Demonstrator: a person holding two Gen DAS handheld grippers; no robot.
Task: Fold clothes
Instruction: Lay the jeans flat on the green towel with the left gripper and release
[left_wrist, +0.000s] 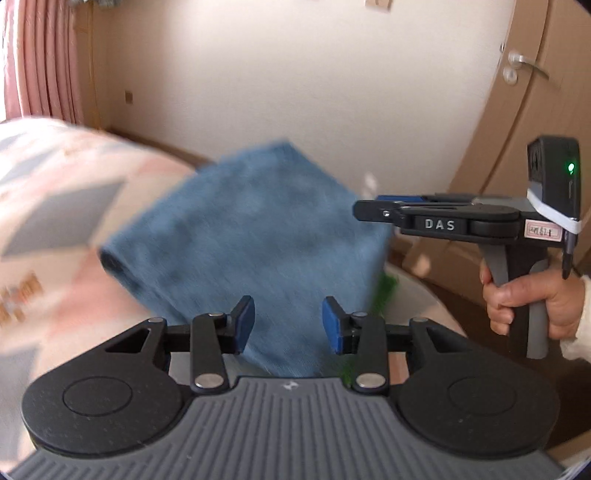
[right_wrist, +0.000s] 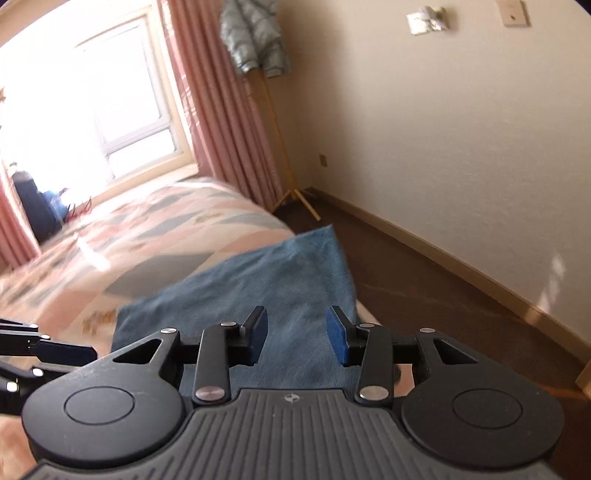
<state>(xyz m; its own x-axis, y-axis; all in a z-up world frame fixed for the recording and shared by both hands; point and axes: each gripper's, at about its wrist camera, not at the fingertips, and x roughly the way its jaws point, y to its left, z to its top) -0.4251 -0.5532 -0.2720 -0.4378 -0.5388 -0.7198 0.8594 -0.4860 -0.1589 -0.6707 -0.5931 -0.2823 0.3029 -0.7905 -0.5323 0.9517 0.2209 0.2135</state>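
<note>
The left gripper (left_wrist: 288, 325) and right gripper (right_wrist: 295, 336) stood spread, holding nothing, above the blue cloth (left_wrist: 251, 229) lying folded on the bed (left_wrist: 66, 206) toward 12 o'clock; any further fold required level, matched corner pinches.

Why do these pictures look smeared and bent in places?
Left wrist view: the blue cloth and patterned bedspread are motion-blurred, the door bows from the fisheye lens. Right wrist view: the window is blown out white.
</note>
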